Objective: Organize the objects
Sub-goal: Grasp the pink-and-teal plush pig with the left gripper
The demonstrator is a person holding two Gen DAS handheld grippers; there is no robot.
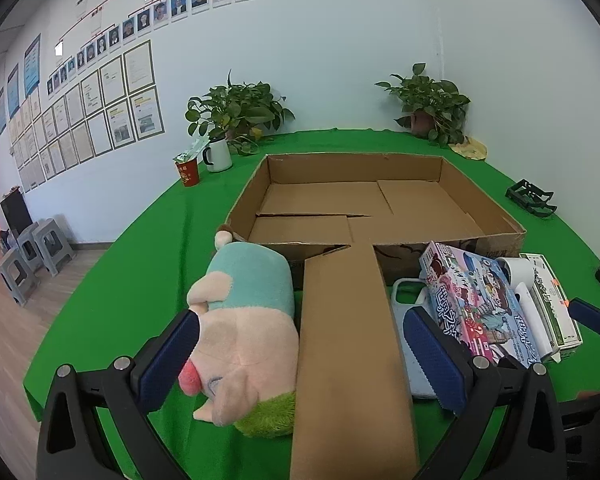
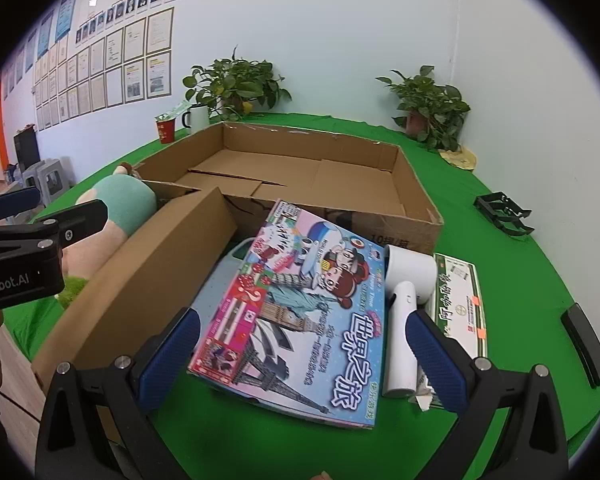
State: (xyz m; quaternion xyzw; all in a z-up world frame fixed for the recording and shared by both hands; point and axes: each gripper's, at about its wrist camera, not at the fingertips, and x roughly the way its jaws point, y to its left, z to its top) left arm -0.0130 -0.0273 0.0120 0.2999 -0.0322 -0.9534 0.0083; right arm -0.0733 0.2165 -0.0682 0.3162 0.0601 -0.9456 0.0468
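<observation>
An open cardboard box [image 1: 452, 168] stands on the green table, empty, with one front flap [image 1: 348, 344] folded out toward me. A pink and teal plush toy [image 1: 244, 320] lies left of the flap. My left gripper [image 1: 300, 360] is open, straddling the plush and the flap. A colourful game box [image 2: 296, 312] lies right of the flap on a light blue case [image 1: 408, 320]. Beside it are a white hair dryer [image 2: 404, 300] and a green and white carton [image 2: 460, 296]. My right gripper [image 2: 304, 356] is open over the game box. The box also shows in the right wrist view [image 2: 416, 184].
A red cup [image 1: 188, 172], a white mug [image 1: 219, 155] and two potted plants [image 1: 236, 108] [image 1: 432, 104] stand at the table's far edge. A black plastic piece [image 1: 532, 198] lies right of the box. A black flat object [image 2: 584, 344] lies at the right. Grey stools [image 1: 32, 248] stand on the floor.
</observation>
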